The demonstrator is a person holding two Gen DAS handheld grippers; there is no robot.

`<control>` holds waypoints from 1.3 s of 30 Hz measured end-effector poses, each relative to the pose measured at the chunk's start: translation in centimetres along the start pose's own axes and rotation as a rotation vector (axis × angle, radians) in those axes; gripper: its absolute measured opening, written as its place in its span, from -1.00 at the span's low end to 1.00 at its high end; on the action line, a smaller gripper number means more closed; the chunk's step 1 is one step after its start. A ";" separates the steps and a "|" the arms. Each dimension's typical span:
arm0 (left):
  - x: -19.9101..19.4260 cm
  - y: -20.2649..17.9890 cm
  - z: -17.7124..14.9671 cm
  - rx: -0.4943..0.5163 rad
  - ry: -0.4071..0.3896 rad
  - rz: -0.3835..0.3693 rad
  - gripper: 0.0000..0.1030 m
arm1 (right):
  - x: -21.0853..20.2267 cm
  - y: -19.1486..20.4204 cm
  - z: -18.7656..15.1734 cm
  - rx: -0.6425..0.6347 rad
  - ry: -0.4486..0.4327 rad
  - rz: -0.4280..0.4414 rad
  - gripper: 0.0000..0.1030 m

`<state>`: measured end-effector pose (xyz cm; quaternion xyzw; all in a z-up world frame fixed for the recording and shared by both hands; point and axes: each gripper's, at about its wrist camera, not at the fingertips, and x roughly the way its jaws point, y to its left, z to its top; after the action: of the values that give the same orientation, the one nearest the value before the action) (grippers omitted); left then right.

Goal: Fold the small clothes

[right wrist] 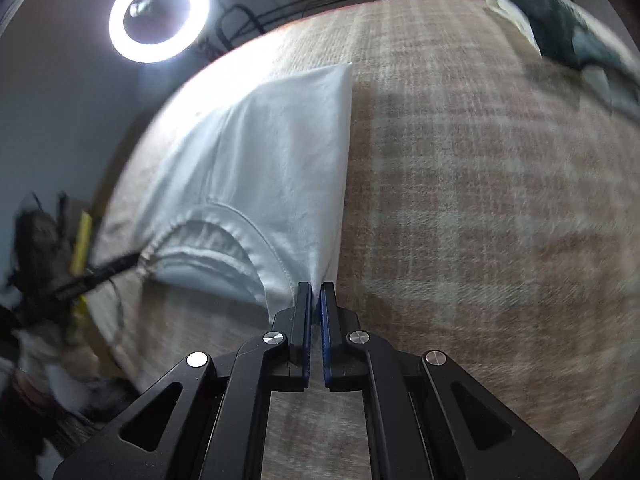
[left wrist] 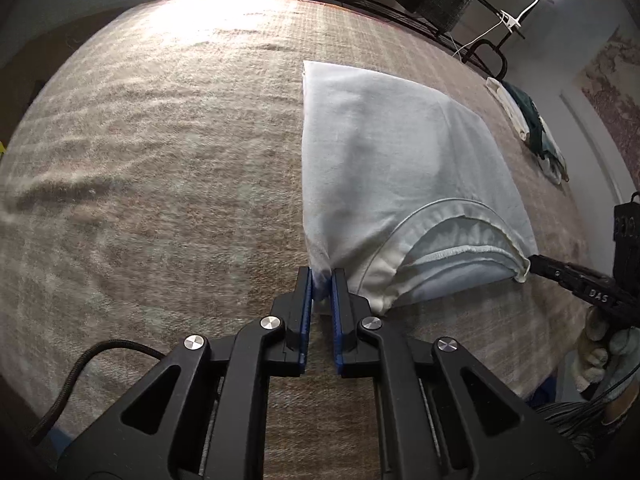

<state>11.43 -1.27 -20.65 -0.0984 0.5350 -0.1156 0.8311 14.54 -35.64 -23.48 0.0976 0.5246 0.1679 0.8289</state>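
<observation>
White shirt (left wrist: 400,160) corners pinched inside both grippers' jaws.

shirt (left wrist: 400,168) on blanket (left wrist: 160,160) | left gripper (left wrist: 321,280), right gripper (right wrist: 316,292) at its near corners | clothes pile (left wrist: 532,128) far right
</observation>
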 end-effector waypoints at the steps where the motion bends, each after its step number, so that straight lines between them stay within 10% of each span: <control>1: -0.3 0.1 0.1 0.004 -0.001 0.016 -0.73 | 0.0 0.3 0.2 -0.014 0.007 -0.010 -0.91; 15: -2.6 -2.8 8.0 -0.051 -0.194 -0.011 -0.71 | -2.5 5.6 8.8 -0.128 -0.240 0.062 -0.89; 39: 7.0 -2.8 10.7 0.033 -0.064 0.066 -0.70 | 9.4 6.8 13.4 -0.193 -0.101 -0.025 -0.90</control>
<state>23.76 -5.59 -21.49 -0.0704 0.5092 -0.0939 0.8526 29.13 -25.53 -23.28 0.0190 0.4649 0.2023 0.8617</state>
